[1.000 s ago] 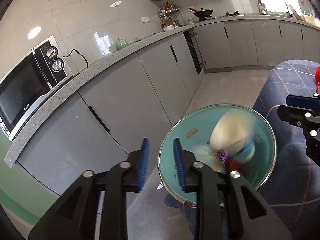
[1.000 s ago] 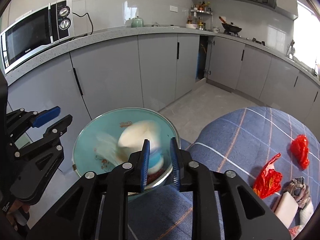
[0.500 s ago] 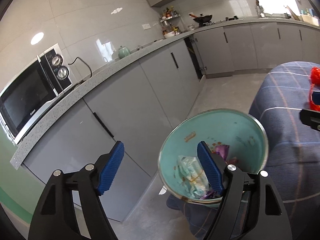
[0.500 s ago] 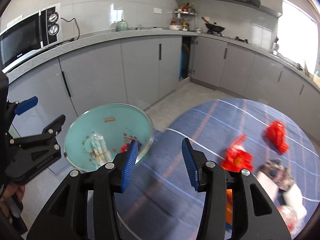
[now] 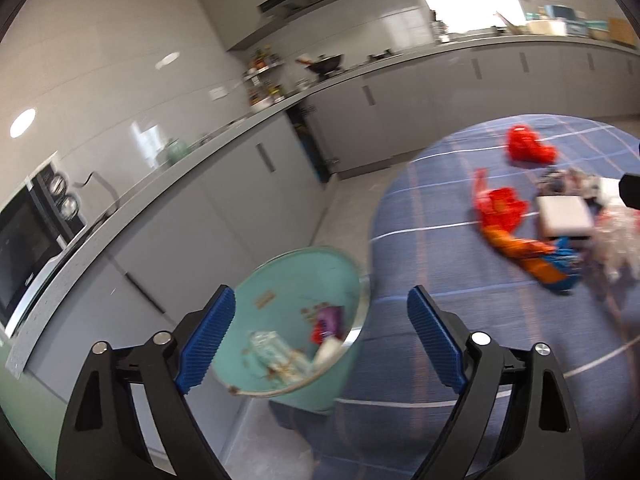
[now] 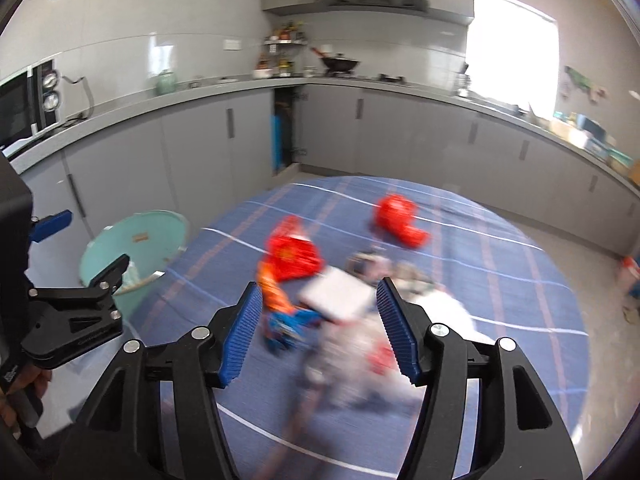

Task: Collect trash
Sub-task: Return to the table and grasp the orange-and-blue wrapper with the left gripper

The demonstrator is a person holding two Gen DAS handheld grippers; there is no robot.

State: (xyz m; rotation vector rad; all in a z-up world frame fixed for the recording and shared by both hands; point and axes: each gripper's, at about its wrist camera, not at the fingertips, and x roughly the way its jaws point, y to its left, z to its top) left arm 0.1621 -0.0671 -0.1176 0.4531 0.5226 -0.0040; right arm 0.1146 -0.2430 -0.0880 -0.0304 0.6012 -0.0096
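Note:
A teal bin [image 5: 280,280] stands by the table's left edge with several wrappers [image 5: 328,324] inside. My left gripper [image 5: 320,292] hangs over the bin and the cloth's edge, jaws opening wide and holding nothing. Over the trash pile, my right gripper [image 6: 319,284] is also opening and grips nothing. On the blue plaid cloth [image 6: 500,280] lie two red bags [image 6: 292,252] [image 6: 400,216], a white box [image 6: 336,292], an orange and blue wrapper [image 6: 276,304] and crumpled clear plastic [image 6: 372,352]. The view is blurred.
Grey kitchen cabinets [image 6: 200,148] run along the wall behind the table and bin. A microwave [image 5: 24,240] sits on the counter at left, a wok [image 6: 340,64] at the back. There is tiled floor [image 5: 348,208] between the table and the cabinets.
A white piece of trash dropped into the bin. Both grippers swung right from the bin toward the table, and their jaws spread from nearly shut to wide.

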